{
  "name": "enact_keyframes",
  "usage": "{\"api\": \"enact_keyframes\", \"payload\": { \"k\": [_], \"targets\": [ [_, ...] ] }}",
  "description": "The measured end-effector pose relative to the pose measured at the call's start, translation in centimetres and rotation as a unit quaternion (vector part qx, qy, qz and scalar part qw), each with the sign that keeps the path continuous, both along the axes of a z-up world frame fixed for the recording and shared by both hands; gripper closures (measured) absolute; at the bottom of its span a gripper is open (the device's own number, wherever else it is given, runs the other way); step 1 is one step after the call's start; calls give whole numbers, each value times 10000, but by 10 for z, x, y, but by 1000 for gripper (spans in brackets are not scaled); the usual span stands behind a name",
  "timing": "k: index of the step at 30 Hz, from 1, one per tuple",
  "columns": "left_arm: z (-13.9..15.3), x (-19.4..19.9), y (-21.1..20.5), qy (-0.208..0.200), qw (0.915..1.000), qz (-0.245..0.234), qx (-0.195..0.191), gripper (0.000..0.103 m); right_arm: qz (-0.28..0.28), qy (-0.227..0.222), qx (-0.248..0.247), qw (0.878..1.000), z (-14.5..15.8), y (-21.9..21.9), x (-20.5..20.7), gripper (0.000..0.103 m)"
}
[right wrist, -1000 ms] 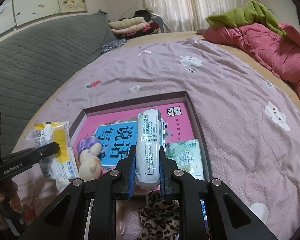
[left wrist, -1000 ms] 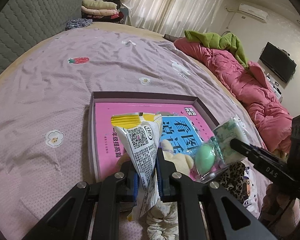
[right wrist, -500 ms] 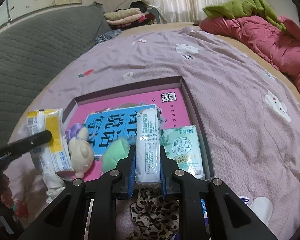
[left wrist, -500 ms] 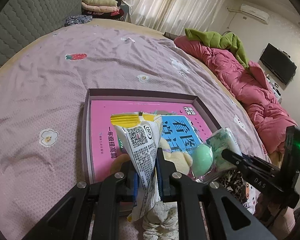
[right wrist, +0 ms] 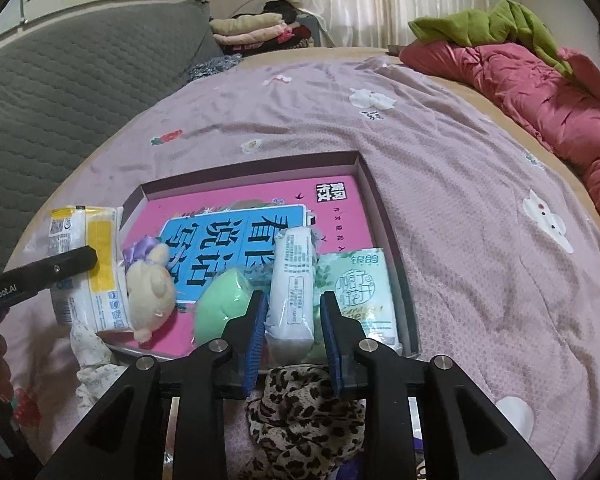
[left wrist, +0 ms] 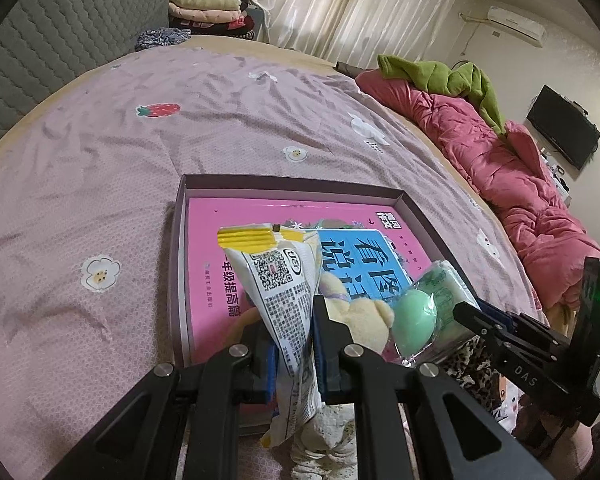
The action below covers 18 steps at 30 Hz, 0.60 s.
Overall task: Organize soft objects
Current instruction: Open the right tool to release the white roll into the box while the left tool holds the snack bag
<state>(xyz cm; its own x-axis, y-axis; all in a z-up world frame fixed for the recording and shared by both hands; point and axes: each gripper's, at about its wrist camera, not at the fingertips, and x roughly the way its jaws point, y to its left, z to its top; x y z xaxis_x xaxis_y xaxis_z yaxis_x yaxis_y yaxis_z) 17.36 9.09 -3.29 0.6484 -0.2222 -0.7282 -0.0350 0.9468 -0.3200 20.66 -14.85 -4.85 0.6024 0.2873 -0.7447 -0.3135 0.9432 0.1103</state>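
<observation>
My left gripper (left wrist: 294, 320) is shut on a yellow-and-white tissue packet (left wrist: 276, 276), held upright over the near left corner of a shallow purple box (left wrist: 180, 248). The right wrist view shows that packet (right wrist: 96, 264) at the far left. My right gripper (right wrist: 294, 312) hangs over the box's near edge with its jaws opening. A white wrapped tissue pack (right wrist: 292, 276) lies between them in the box, with a gap at the right pad. Beside it lie a green tissue pack (right wrist: 360, 292), a green soft ball (right wrist: 220, 304) and a small plush bear (right wrist: 152, 280).
A pink and blue book (right wrist: 260, 208) lines the box floor. A leopard-print cloth (right wrist: 300, 408) and a cream cloth (right wrist: 92, 352) lie on the purple bedspread just in front of the box. A red quilt (right wrist: 540, 80) is heaped at the right, with folded clothes (right wrist: 252, 28) far behind.
The right gripper lowered the white pack into the box beside the green tissue pack, and its jaws have parted from it. The left gripper keeps its grip on the packet.
</observation>
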Motion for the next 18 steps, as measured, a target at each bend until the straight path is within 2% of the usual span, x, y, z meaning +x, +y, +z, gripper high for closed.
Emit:
{"api": "enact_keyframes", "payload": {
  "k": [3, 6, 18],
  "targets": [
    [-1, 0, -1, 20, 10000, 8, 27, 88, -29, -37, 25, 10000, 3, -3, -2, 72],
    [-2, 0, -1, 42, 10000, 38, 40, 88, -54, -113, 24, 9999, 9, -6, -5, 63],
    [-2, 2, 2, 139, 9997, 184, 116, 88, -88, -239, 152, 9996, 26, -19, -17, 57]
  ]
}}
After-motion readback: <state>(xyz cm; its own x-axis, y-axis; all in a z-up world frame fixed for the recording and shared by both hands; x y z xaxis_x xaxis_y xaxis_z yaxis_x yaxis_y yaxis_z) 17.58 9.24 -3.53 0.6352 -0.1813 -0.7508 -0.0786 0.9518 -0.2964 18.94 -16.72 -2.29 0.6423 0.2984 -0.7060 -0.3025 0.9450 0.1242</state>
